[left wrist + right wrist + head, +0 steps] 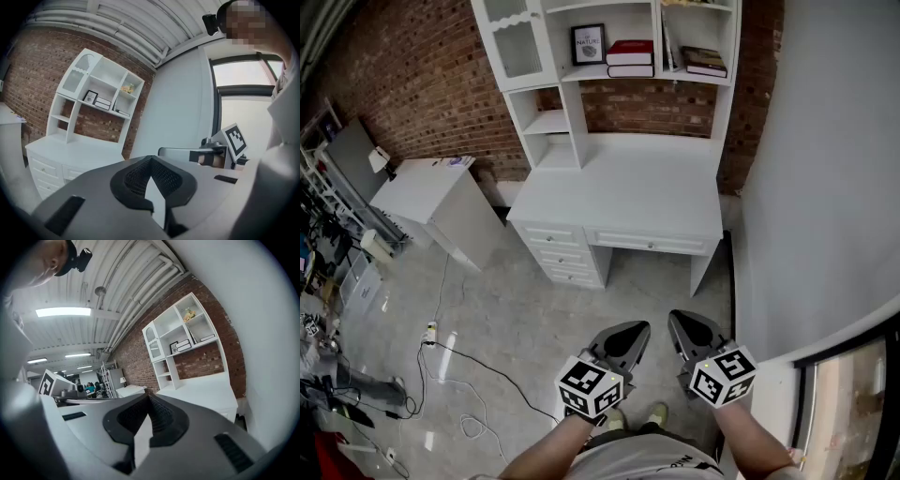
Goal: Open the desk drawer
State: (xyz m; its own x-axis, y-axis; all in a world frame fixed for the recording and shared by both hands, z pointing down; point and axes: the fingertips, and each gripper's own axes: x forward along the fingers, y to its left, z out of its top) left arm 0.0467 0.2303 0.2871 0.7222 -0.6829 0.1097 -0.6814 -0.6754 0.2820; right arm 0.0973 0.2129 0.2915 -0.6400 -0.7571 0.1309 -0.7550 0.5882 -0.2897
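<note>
A white desk point(628, 192) with a shelf hutch stands against the brick wall, well ahead of me. Its wide centre drawer point(652, 244) is closed, and so is the stack of three small drawers point(558, 253) at its left. Both grippers hang low near my body, far from the desk. My left gripper point(628, 336) is shut with nothing in it, and my right gripper point(689, 330) beside it is shut and empty too. The left gripper view has its jaws point(150, 159) meeting, with the desk point(70, 147) far off. In the right gripper view the jaws point(149, 395) meet, the desk point(206, 392) beyond.
A white cabinet point(431, 192) stands left of the desk. Cables point(459, 375) and a power strip point(429, 331) lie on the floor at the left. A white wall point(825, 187) runs along the right. Books point(630, 56) and a picture frame point(588, 44) sit in the hutch.
</note>
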